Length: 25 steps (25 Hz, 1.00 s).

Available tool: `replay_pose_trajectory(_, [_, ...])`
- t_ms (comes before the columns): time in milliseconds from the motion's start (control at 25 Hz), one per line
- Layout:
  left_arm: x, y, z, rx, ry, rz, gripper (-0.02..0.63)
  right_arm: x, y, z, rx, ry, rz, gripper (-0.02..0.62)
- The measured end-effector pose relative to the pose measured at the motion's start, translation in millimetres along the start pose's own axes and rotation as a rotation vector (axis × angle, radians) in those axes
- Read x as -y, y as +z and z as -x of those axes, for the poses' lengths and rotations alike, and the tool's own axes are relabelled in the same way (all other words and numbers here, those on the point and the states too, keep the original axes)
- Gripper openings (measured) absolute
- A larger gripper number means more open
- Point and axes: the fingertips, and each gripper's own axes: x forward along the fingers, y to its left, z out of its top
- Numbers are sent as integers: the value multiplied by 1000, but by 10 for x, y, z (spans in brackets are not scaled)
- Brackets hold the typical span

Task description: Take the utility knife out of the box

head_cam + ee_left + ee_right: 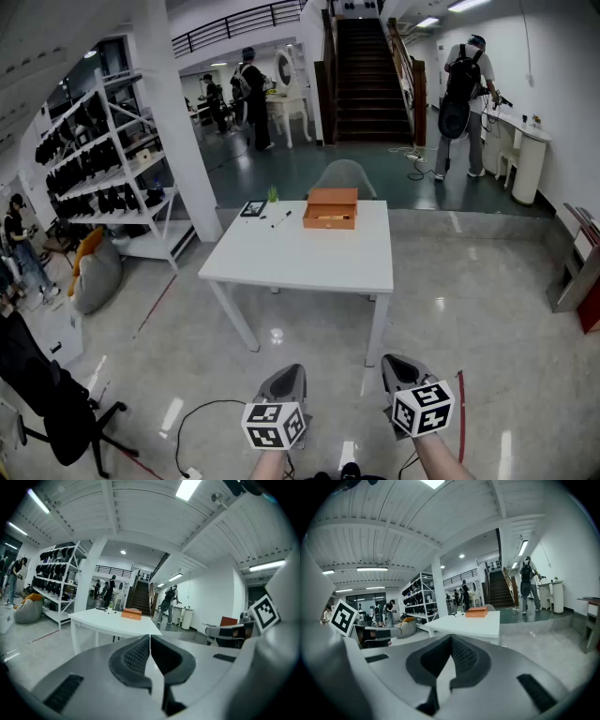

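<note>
An orange box (331, 208) stands at the far edge of a white table (300, 258), some way ahead of me. It also shows small in the left gripper view as the orange box (131, 614) and in the right gripper view as the orange box (476, 612). I cannot make out the utility knife from this distance. My left gripper (287, 378) and right gripper (397, 367) hang low over the floor, well short of the table. The left gripper (150, 638) and the right gripper (451, 640) each have their pads pressed together with nothing between them.
On the table left of the box lie a dark flat item (252, 208), a small green plant (273, 194) and a pen (281, 218). A grey chair (343, 174) stands behind the table. A white pillar (178, 112), shelving (103, 159), a black office chair (47, 394) and a floor cable (202, 412) are to the left.
</note>
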Motion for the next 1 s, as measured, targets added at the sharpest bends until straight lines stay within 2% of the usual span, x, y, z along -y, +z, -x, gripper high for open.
replay_pose_trajectory(1000, [76, -73, -52, -17, 16, 33, 22, 70, 4, 9, 18, 81, -37, 2])
